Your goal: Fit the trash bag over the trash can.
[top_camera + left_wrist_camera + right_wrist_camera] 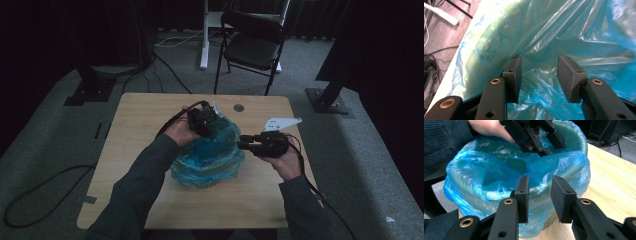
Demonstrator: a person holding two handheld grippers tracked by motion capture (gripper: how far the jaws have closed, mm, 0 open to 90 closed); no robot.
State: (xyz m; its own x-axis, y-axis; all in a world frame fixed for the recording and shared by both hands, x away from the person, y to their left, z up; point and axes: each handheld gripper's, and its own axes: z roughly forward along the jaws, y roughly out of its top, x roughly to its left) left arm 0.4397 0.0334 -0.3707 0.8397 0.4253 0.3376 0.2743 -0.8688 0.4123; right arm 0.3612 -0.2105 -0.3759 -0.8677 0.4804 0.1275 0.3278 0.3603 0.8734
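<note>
Blue plastic liner (506, 170) sits slack between both open tongs (539, 75), gripped by neither, I think; close your right tongs (539, 195) on the bin (574, 137) rim fold first.

No readable text, labels or numbers anywhere.

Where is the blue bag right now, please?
In the high view, the blue bag lines a bin mid-table, between the left gripper and right gripper.

Dim high view, brighter, softly blurred close-ups
</note>
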